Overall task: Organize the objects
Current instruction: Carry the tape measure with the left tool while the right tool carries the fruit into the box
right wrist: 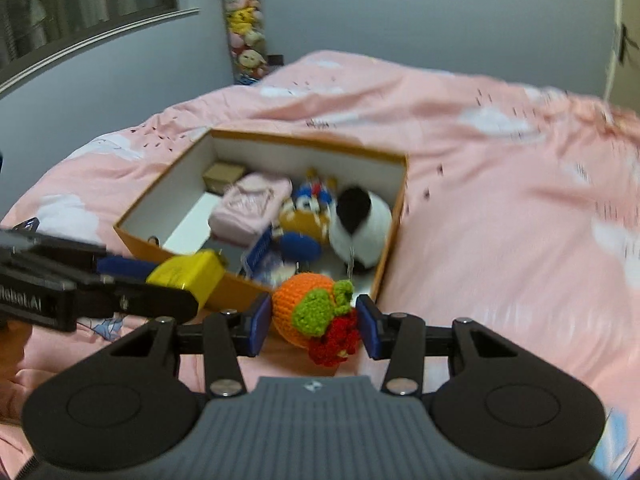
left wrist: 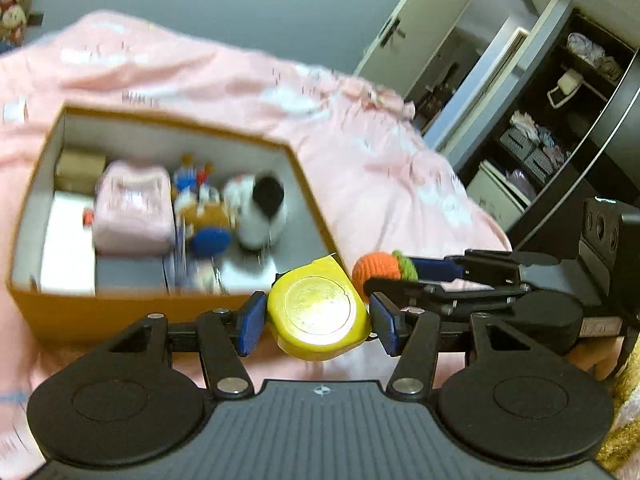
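My left gripper (left wrist: 318, 322) is shut on a yellow tape measure (left wrist: 318, 314) with a round gold face, held above the pink bedspread near the front corner of an orange cardboard box (left wrist: 120, 312). My right gripper (right wrist: 314, 322) is shut on an orange crocheted toy (right wrist: 306, 308) with green leaves and a red flower. Each gripper shows in the other's view: the right gripper (left wrist: 394, 274) with the orange toy (left wrist: 376, 268), and the left gripper (right wrist: 160, 280) with the tape measure (right wrist: 190, 274). Both are raised in front of the box (right wrist: 394, 200).
Inside the box lie a pink pouch (left wrist: 134, 212), a black-and-white plush (left wrist: 262, 210), a blue-and-brown crocheted doll (left wrist: 206, 212) and a small brown carton (left wrist: 80, 170). The pink bedspread (right wrist: 500, 200) stretches to the right. An open dark wardrobe (left wrist: 560, 128) stands at the far right.
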Motion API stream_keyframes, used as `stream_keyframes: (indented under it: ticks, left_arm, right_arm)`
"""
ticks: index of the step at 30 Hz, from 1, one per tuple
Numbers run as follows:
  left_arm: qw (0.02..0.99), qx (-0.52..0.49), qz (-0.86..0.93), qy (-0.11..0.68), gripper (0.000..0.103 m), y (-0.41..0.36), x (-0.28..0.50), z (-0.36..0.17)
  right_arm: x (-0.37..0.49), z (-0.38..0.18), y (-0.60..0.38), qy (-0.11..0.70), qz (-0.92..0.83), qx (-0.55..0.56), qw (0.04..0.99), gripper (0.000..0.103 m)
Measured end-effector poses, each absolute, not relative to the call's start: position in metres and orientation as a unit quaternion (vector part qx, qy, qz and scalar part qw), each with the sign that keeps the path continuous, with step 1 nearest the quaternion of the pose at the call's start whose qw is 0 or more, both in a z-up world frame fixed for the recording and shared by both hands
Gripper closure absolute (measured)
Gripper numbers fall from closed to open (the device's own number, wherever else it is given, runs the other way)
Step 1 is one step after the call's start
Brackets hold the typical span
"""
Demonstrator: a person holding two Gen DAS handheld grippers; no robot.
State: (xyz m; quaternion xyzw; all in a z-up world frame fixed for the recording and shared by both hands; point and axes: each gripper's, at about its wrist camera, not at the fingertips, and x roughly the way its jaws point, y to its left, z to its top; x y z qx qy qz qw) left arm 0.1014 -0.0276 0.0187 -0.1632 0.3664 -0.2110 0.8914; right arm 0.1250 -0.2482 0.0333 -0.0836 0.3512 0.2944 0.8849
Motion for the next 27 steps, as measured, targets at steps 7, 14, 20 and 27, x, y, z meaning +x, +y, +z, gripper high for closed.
stream_keyframes:
  ticks: [7,14,20,27]
  left_arm:
    - [0.902,-0.165,-0.19,0.35,0.039,-0.023,0.141,0.031]
    - [0.891,-0.167,-0.185,0.381,0.039,-0.024,0.185,0.006]
    - [0.874,-0.153,-0.173,0.428,0.039,-0.03,0.209,-0.02]
    - [0.851,-0.143,-0.163,0.478,0.039,-0.037,0.225,-0.047]
  right_arm:
    - [0.163,0.044,-0.224,0.351,0.32,-0.141,0.869,0.055]
    - [0.2,0.032,-0.193,0.377,0.337,-0.223,0.833,0.055]
    - [0.227,0.01,-0.172,0.412,0.351,-0.29,0.789,0.055]
    - [0.248,-0.017,-0.155,0.473,0.363,-0.333,0.731,0.055]
